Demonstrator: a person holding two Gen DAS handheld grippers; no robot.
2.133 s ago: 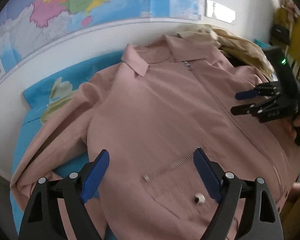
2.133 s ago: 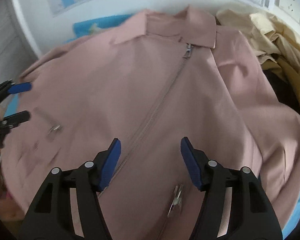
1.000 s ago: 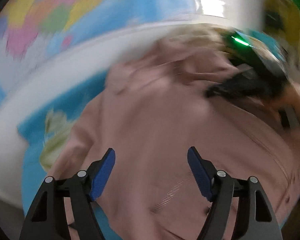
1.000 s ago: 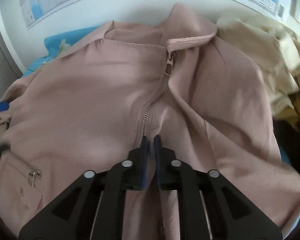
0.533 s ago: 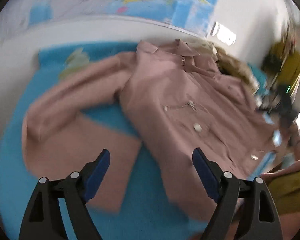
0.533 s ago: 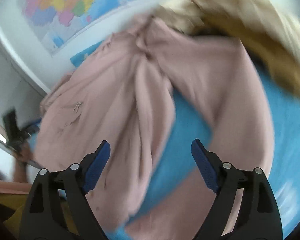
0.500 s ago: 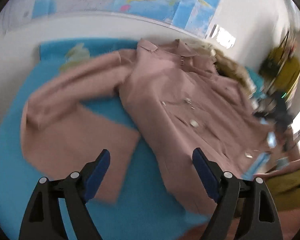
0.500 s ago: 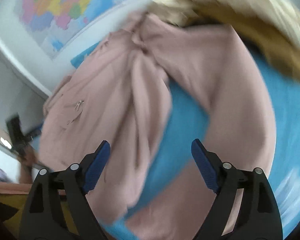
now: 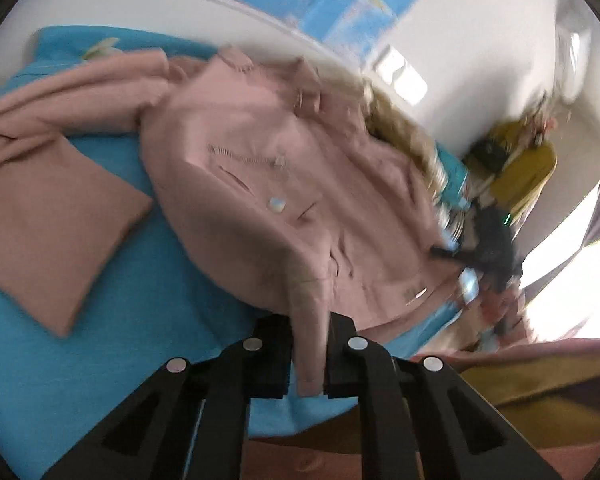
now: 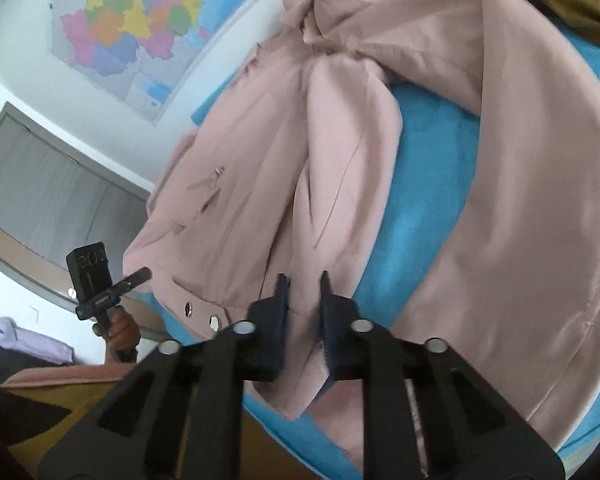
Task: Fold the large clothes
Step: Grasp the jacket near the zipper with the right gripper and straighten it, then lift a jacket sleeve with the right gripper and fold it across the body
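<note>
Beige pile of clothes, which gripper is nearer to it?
Right. Both jaws have just been closing on the jacket hem: right gripper at the corner on the side of the beige pile, left gripper at the opposite corner, across the jacket.

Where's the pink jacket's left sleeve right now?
In the left wrist view, the left sleeve lies folded on the blue cloth, left of the jacket body.
</note>
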